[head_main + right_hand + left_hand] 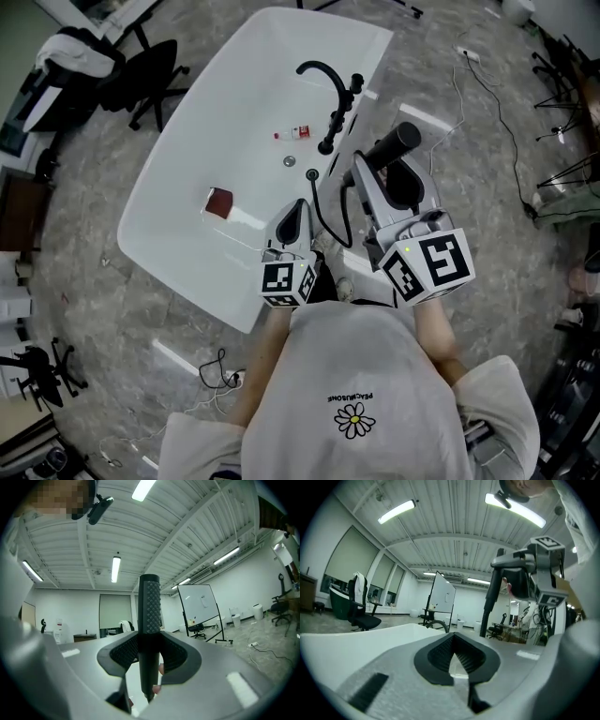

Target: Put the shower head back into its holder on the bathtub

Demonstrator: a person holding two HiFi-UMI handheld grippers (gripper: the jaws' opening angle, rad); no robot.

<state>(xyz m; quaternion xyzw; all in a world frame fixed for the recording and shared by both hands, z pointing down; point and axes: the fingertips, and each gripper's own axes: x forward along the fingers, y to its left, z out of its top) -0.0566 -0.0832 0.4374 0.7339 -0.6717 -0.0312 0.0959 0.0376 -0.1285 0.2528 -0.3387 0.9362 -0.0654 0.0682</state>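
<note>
In the head view a white bathtub [187, 178] lies ahead, with a black curved faucet [328, 80] on its right rim. My right gripper [359, 169] is shut on the black shower head [397, 142], which stands upright over the right rim. Its black hose [328, 220] loops down to a fitting [312, 174] on the rim. In the right gripper view the ribbed shower head [149, 616] stands clamped between the pads of my right gripper [150, 656]. My left gripper [294, 221] is shut and empty, level over the tub's near rim. The left gripper view shows the left gripper [454, 660] with its pads together.
A red block [218, 202], a small bottle [298, 133] and the drain [289, 161] lie in the tub. Black office chairs [150, 75] stand at the far left. Cables [220, 370] trail over the grey floor. A whiteboard [443, 595] stands beyond the tub.
</note>
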